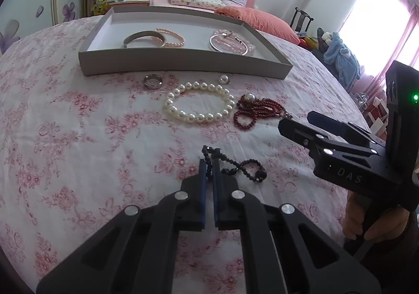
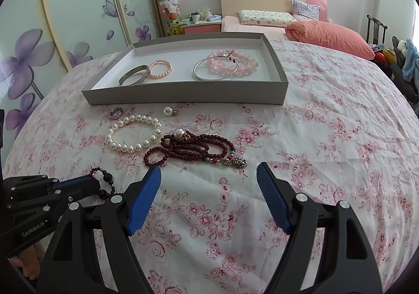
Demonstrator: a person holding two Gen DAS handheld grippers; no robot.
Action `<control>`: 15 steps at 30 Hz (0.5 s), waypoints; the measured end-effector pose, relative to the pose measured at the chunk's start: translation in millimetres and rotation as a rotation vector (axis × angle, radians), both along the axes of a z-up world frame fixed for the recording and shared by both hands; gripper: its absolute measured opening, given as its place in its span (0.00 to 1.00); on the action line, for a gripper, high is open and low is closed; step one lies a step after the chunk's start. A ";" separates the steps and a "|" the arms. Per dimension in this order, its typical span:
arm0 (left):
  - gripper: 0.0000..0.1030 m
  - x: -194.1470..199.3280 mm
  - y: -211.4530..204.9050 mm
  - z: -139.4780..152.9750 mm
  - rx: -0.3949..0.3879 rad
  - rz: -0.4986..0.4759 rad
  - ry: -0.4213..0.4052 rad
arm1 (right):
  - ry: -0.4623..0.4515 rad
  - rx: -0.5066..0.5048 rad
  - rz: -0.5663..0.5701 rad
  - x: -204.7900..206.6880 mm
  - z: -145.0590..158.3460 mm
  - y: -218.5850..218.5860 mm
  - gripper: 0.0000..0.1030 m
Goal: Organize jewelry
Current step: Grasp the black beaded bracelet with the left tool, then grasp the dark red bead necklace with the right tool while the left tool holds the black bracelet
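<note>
- Black beads (image 1: 237,166) sit pinched between the blue pads of my left gripper (image 1: 209,165), which is clenched on the strand; a loop trails out to the right of those jaws on the bedspread (image 1: 78,150).
- Spread wide, my right gripper (image 2: 208,172) holds nothing, its jaws apart above bare cloth.
- Just ahead of my right jaws lies the dark red bead necklace (image 2: 193,148), with the white pearl bracelet (image 2: 134,134) touching its left end.
- Beyond the pearls rest a silver ring (image 2: 116,112) and a pearl earring (image 2: 169,111).
- Farthest ahead, the grey tray (image 2: 188,92) holds two bangles and pink bracelets.
</note>
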State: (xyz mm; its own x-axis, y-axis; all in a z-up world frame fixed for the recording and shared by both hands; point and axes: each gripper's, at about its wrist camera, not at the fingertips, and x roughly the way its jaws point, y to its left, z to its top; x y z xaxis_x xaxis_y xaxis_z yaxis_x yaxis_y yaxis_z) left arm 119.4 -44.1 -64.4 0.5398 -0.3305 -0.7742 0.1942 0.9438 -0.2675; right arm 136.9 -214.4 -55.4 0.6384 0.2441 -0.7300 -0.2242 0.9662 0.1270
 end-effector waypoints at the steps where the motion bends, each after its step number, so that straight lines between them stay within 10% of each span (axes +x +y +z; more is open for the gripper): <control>1: 0.05 0.5 2.4 0.6 0.002 0.006 -0.001 | 0.000 -0.003 0.002 0.5 0.0 0.0 0.73; 15: 0.05 14.9 74.0 26.7 0.043 0.214 -0.057 | 0.024 -0.125 0.079 20.5 -3.1 16.4 0.80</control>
